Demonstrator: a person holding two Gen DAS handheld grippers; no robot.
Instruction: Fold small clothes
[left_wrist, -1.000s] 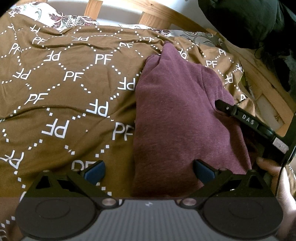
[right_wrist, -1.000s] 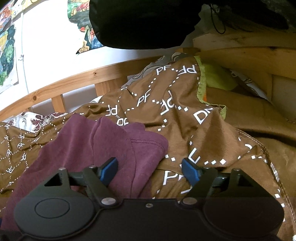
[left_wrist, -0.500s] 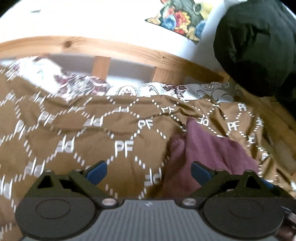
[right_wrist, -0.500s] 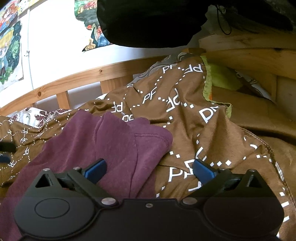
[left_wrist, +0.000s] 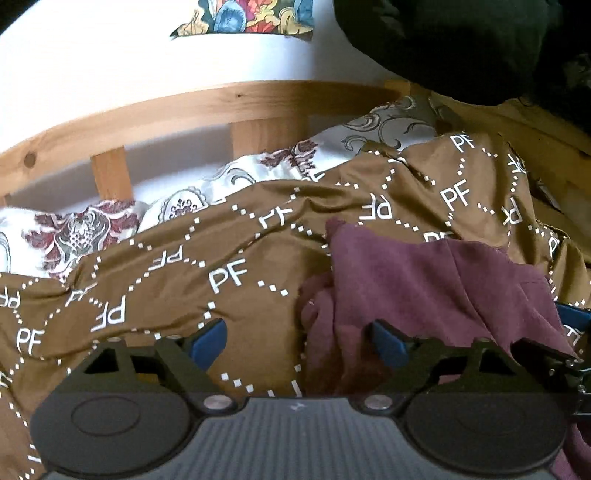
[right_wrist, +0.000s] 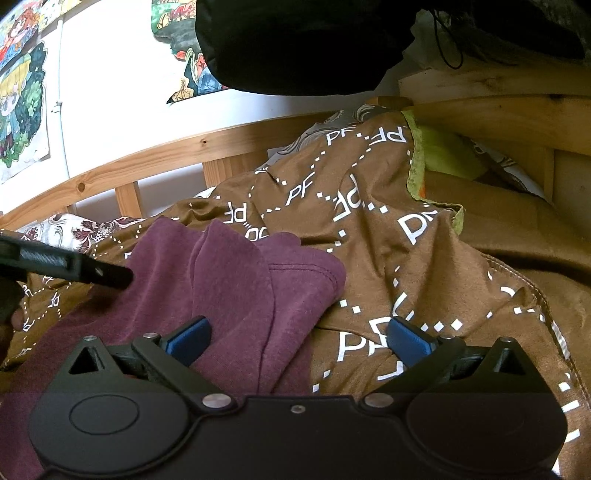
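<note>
A maroon folded garment lies on a brown blanket with white PF lettering. My left gripper is open and empty, low over the blanket at the garment's left edge; its right finger sits in front of the cloth. In the right wrist view the same garment lies folded in layers. My right gripper is open and empty at the garment's near right edge, left finger over the cloth, right finger over the blanket. The left gripper's body shows at the left edge.
A wooden bed rail runs behind the blanket, with a white patterned sheet under it. A black bag or cloth hangs above. A yellow-green cloth lies at the right by the wooden frame. Posters hang on the white wall.
My left gripper has pulled back and tilted up, so the garment now sits lower right in its view. My right gripper opened wider and stays near the garment's right edge.
</note>
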